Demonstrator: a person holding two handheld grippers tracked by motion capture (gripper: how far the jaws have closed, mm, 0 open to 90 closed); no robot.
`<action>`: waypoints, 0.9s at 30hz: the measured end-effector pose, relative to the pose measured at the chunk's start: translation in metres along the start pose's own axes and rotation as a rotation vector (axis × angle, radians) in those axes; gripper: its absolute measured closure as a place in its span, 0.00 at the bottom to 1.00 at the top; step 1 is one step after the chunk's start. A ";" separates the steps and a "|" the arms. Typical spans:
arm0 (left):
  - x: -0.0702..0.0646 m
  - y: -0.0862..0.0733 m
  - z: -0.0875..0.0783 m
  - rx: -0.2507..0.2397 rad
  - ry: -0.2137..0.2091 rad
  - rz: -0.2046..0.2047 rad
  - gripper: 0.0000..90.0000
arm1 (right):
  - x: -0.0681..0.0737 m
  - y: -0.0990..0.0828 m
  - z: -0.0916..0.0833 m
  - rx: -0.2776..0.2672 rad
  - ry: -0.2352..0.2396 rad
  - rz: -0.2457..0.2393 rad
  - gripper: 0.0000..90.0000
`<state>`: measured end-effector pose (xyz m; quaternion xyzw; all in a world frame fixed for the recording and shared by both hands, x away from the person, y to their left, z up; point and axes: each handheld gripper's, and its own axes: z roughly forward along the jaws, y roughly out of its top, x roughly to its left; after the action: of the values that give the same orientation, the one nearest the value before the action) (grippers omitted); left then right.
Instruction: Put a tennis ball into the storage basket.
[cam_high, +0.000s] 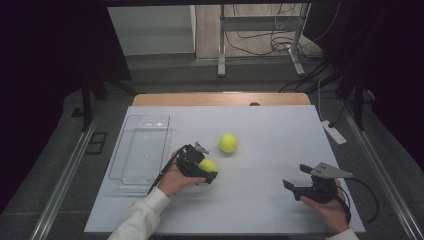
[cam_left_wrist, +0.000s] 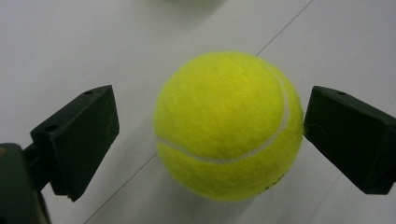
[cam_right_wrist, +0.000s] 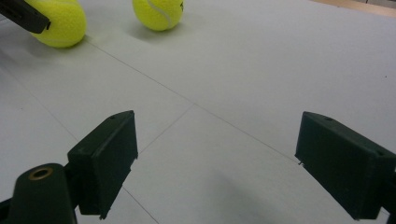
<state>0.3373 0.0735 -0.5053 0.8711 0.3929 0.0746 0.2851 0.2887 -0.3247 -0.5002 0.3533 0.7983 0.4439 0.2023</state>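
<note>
Left gripper (cam_high: 206, 170) is down on the white table (cam_high: 270, 145), just left of centre, and its jaws sit either side of a yellow tennis ball (cam_high: 208, 164). From the left gripper view, that near ball (cam_left_wrist: 229, 126) sits between the two black jaws: the right one touches its side, the left one stands clear with a gap of table showing, so the jaws are open around it and not clamped. The ball rests on the table, right by a thin seam line in the surface.

A second tennis ball (cam_high: 228, 143) lies just beyond the first, a little farther up the table and to the right, near it but apart. The right gripper view catches both, the second ball (cam_right_wrist: 158, 13) loose on the table and the first (cam_right_wrist: 58, 21) with a black jaw across its top left.

Over on the right, the right gripper (cam_high: 296, 182) is held low near the front edge, well apart from both balls, jaws spread wide with bare table between them.

At the left side lies a clear plastic tray (cam_high: 141, 148), just beside the left hand (cam_high: 172, 180).
</note>
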 end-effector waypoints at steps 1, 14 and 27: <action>0.000 0.000 0.001 0.002 -0.001 0.003 0.06 | 0.000 0.000 0.000 0.000 0.000 0.000 0.15; -0.004 -0.001 -0.002 -0.006 -0.008 0.049 0.30 | 0.000 0.000 0.000 -0.002 0.002 0.001 0.15; 0.001 -0.001 -0.014 -0.054 0.000 0.036 0.30 | 0.000 0.000 0.000 -0.004 0.001 0.002 0.15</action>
<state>0.3321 0.0806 -0.4942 0.8699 0.3753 0.0904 0.3070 0.2885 -0.3253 -0.5002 0.3534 0.7972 0.4456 0.2024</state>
